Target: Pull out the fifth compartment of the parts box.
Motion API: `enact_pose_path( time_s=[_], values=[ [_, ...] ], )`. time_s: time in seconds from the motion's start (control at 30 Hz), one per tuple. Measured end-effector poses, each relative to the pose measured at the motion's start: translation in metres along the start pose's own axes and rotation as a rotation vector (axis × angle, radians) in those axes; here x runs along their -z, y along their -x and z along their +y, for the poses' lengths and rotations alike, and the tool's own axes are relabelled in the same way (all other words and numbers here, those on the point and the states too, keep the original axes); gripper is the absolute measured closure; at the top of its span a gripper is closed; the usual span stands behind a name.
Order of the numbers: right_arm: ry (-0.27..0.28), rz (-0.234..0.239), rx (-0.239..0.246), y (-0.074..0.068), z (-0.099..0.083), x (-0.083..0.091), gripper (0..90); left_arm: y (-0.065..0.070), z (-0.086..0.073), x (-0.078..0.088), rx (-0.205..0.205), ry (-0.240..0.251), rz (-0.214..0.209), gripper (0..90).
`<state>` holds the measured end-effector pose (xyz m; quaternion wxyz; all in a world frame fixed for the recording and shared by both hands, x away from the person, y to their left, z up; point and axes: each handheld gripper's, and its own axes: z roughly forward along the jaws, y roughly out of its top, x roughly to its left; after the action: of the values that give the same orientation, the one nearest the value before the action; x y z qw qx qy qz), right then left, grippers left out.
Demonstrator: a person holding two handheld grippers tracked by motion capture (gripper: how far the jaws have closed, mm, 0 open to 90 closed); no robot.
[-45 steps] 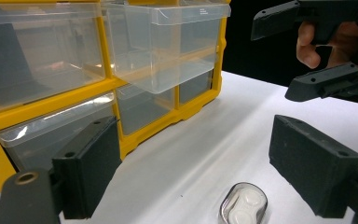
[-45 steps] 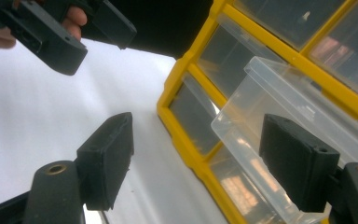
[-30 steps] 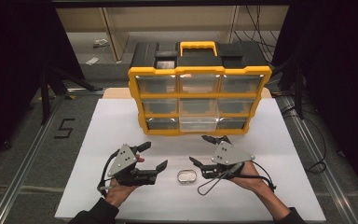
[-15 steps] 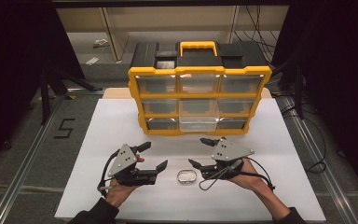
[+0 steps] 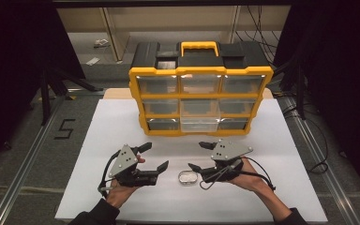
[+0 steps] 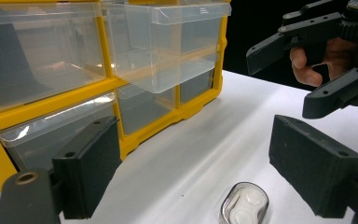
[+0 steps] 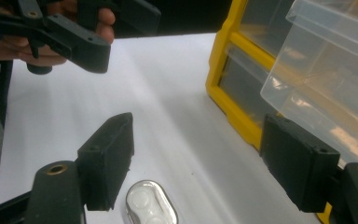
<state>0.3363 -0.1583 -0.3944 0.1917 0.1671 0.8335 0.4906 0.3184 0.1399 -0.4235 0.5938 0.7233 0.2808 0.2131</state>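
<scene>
A: Where's the thing they're working on?

B: Small oval clear-plastic case (image 5: 187, 177) w/ two round white wells inside, lying flat on the white table sheet (image 5: 122, 122). Sits btwn the two grippers, nearer the person's edge than the organiser. In the left gripper view it shows low btwn the jaws (image 6: 244, 204); same in the right gripper view (image 7: 151, 203).

A: Left gripper?

B: Left gripper (image 5: 153, 157), black, grey three-cornered plate on top, held in the person's left hand (image 5: 117, 190). Jaws wide apart, nothing btwn the pads. Well left of the case, not touching it.

A: Right one?

B: Right gripper (image 5: 200, 156), same build, in the right hand (image 5: 246, 176). Jaws apart too, nothing clamped. Its lower jaw tip is just beside the case's right end; contact – can't tell from the high view. In the right gripper view the case lies on the sheet close by the left pad, not pinched.

A: And behind?

B: Yellow-framed organiser w/ black top, yellow carry handle and clear plastic drawers in three rows (image 5: 200, 89), upright at the far side of the sheet. One clear drawer in the middle column, bottom row (image 5: 199, 123) is pulled out partway; looks empty. Others look pushed in.
</scene>
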Motion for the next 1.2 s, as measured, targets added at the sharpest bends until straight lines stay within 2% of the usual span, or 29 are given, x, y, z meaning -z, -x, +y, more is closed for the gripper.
enact_pose_path(
  time_s=[0.53,1.2],
  values=[
    [-0.094,0.042,-0.021,-0.002,-0.003,-0.011,25.8,0.000,0.000,0.000,-0.002,-0.003,0.000,16.2],
    [-0.200,0.132,-0.021,-0.005,-0.012,-0.030,21.5,0.000,0.000,-0.001,-0.002,-0.002,0.000,16.2]
  ],
)
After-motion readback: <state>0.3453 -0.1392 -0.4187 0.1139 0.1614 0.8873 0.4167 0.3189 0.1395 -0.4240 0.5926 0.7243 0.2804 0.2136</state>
